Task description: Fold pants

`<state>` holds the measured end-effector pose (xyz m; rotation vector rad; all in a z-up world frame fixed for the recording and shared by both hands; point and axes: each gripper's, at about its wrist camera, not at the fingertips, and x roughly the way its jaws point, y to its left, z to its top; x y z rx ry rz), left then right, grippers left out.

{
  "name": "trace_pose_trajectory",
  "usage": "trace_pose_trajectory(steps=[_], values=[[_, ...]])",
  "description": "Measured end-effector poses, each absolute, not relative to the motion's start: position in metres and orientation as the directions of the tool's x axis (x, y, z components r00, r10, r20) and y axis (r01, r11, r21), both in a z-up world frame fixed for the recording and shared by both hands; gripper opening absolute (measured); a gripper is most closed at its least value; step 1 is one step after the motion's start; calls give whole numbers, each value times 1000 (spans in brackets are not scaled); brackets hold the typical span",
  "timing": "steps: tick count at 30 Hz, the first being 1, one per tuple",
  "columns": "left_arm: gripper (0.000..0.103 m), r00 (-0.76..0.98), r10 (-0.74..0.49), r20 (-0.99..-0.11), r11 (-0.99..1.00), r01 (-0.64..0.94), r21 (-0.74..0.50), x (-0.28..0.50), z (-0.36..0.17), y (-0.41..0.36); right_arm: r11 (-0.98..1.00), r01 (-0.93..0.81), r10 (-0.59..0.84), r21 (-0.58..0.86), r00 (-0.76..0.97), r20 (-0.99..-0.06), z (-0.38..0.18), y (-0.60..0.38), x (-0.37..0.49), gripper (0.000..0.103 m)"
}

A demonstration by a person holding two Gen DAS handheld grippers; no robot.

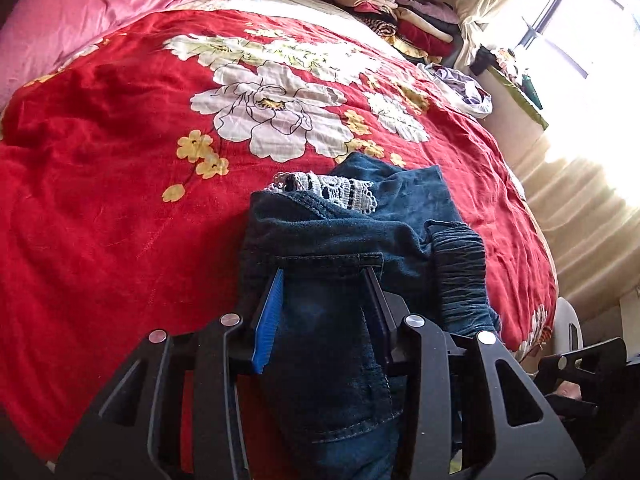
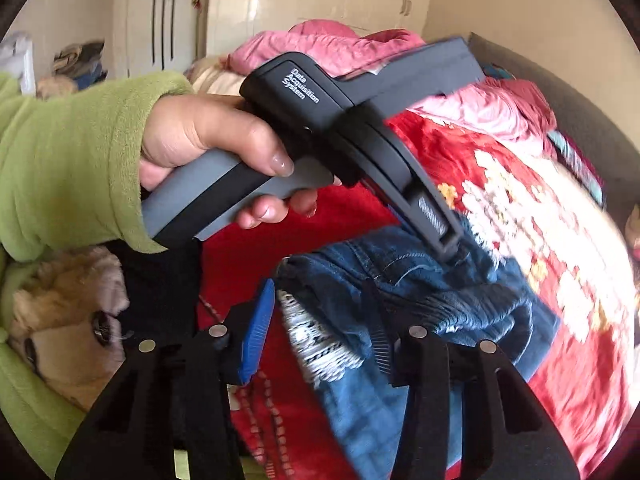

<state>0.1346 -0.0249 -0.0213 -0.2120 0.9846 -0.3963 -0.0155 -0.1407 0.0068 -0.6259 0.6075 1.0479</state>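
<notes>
Both tongs pinched the jeans: left tongs on denim, right tongs at the lace hem. Partly folded on bed; final fold and flattening remained.

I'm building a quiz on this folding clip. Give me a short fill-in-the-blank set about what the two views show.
1. The jeans lie on a bedspread whose main colour is ____.
2. The white trim on the jeans is made of ____.
3. The hand holding the left tool comes out of a sleeve coloured ____.
4. Folded clothes are stacked near the ____.

Missing words: red; lace; green; window
</notes>
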Motion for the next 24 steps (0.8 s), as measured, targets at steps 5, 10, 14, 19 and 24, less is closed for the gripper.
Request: trace_pose_trajectory(steps=[5,10,14,19,24], values=[[32,483,-428,-764,904,229,-362,135,-23,-22,320,-921,496,-225,365,-788,-16,-122,-2,11],[32,481,-439,-759,899,234,-371,134,-24,-20,281,-953,558,-110,255,-790,-6,-134,-13,8],[32,484,-444,-754,896,232,-378,135,-26,-21,307,-945,514,-113,264,-816,-33,-138,-14,8],[32,495,-440,-750,898,229,-376,134,-25,-20,343,-937,551,-64,257,-794,-35,-142,-13,13],[33,519,-411,-750,911,241,-333,128,-17,-27,385,-923,597,-14,260,-759,-18,-153,-15,26]])
